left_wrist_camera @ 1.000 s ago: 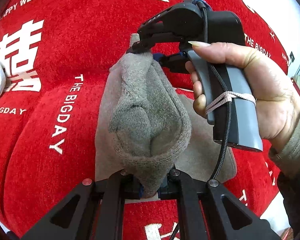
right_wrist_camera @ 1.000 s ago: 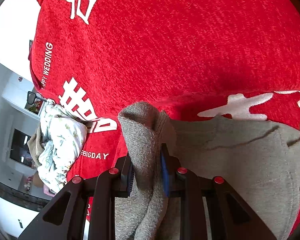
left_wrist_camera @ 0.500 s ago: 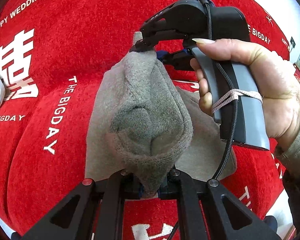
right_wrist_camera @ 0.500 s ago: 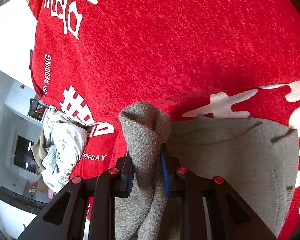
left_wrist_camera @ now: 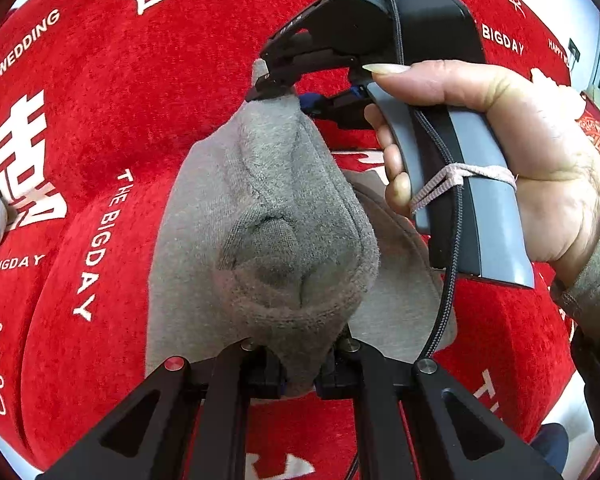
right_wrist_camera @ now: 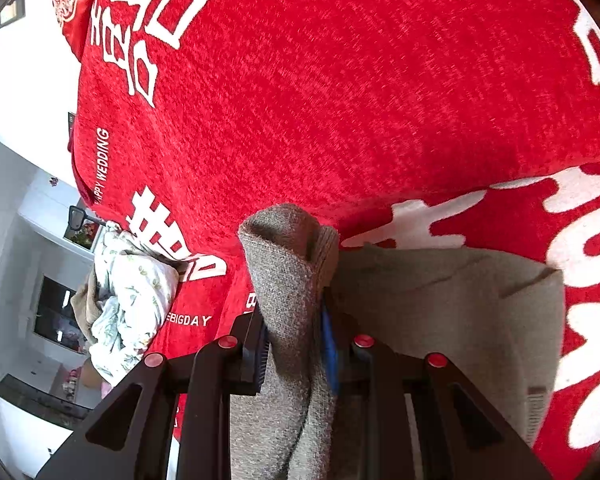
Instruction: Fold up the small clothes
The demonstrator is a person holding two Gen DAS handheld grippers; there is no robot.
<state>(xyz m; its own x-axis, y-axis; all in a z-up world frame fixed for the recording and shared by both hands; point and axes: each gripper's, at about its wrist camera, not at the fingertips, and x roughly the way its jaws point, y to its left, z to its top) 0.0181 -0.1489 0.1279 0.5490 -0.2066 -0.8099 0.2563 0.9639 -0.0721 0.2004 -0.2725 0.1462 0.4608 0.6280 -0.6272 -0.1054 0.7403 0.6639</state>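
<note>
A small grey knitted garment (left_wrist_camera: pixel 272 216) is held up between both grippers over a red blanket. My left gripper (left_wrist_camera: pixel 302 376) is shut on its near hem. My right gripper (left_wrist_camera: pixel 288 92), held in a hand, is shut on the far end of the same lifted fold. In the right wrist view the right gripper (right_wrist_camera: pixel 296 340) clamps a bunched grey fold, and the rest of the grey garment (right_wrist_camera: pixel 460 312) lies flat on the blanket to the right.
The red blanket (left_wrist_camera: pixel 160 92) with white lettering covers the whole surface. A crumpled white floral garment (right_wrist_camera: pixel 128 292) lies at the blanket's left edge. Room furniture shows beyond that edge.
Both grippers keep their hold on the grey garment. The lifted fold has shifted slightly, and the view has drifted a little over the blanket.
</note>
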